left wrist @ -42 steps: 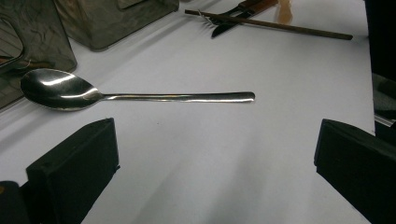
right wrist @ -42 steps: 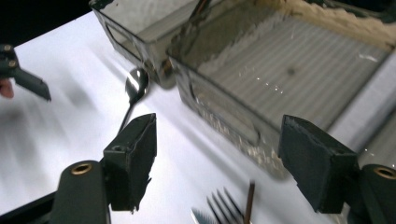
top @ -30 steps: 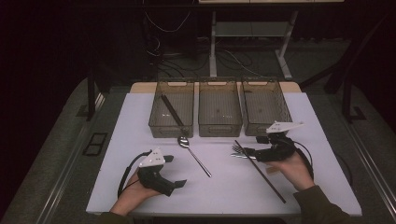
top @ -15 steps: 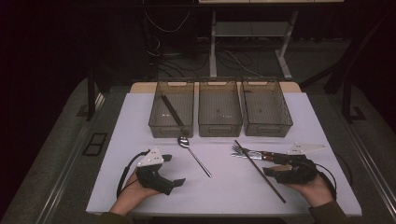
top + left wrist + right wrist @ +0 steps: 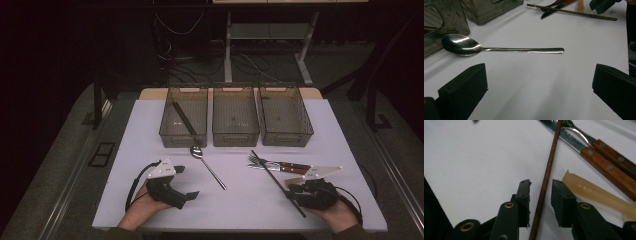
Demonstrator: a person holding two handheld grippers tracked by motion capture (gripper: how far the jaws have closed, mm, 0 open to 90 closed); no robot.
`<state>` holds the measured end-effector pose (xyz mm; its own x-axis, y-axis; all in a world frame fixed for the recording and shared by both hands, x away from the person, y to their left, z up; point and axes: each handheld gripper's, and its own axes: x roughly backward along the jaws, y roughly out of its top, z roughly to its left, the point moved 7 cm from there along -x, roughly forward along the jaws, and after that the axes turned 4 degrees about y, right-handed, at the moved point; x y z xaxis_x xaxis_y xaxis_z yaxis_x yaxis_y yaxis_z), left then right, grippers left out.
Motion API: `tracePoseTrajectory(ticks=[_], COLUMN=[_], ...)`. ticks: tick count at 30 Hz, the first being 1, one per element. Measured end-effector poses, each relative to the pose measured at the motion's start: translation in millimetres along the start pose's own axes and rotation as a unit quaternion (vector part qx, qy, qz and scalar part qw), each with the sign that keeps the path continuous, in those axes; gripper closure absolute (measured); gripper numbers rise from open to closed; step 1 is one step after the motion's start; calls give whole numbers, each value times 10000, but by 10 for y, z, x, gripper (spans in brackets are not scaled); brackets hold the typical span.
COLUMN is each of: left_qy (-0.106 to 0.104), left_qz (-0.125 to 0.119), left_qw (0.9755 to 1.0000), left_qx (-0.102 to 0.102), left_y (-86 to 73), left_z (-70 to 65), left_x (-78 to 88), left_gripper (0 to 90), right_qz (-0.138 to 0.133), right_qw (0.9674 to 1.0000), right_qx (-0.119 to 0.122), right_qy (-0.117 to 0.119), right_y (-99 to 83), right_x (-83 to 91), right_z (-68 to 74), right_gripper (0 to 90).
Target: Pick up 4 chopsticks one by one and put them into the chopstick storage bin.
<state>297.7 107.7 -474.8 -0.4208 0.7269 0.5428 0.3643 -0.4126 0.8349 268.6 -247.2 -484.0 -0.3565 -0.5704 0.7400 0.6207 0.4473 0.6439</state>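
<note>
The long, thin, dark-brown wooden chopstick (image 5: 277, 182) lies flat on the white table surface (image 5: 240, 200), running diagonally from beside the fork tines toward the near right edge. Its near portion passes between the right gripper's (image 5: 541, 195) jaws; pad contact cannot be determined.

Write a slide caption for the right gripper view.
Right gripper closing around a wooden chopstick, not yet gripping it.

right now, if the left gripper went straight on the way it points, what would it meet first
Most likely the spoon, lying crosswise ahead of the open left gripper; the bare table lies between them. Depth is hard to judge.
</note>
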Motion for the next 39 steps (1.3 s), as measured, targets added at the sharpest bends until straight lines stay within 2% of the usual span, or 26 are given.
tracePoseTrajectory(ticks=[9,12,26,33,39], left_qy=[19,35,37,42,48], left_qz=[-2,16,54,59,52], left_qw=[10000,10000,10000,10000,10000], left_qx=[1,-8,-24,-17,-38], left_y=[-11,-16,-23,-23,-21], left_z=[-9,-7,-11,-9,-7], left_x=[17,3,-9,-10,-3], left_gripper=[0,0,0,0,0], right_qz=[284,370,279,271,172], right_qw=[9996,9991,9988,9987,9993], right_qx=[19,41,-328,-340,-253], right_qy=[-90,-193,-237,-257,-200], right_y=[-46,-62,-51,-41,-8], right_x=[-88,-106,-108,-90,-35], right_z=[-4,-7,-32,-35,-11], right_gripper=[781,806,840,847,848])
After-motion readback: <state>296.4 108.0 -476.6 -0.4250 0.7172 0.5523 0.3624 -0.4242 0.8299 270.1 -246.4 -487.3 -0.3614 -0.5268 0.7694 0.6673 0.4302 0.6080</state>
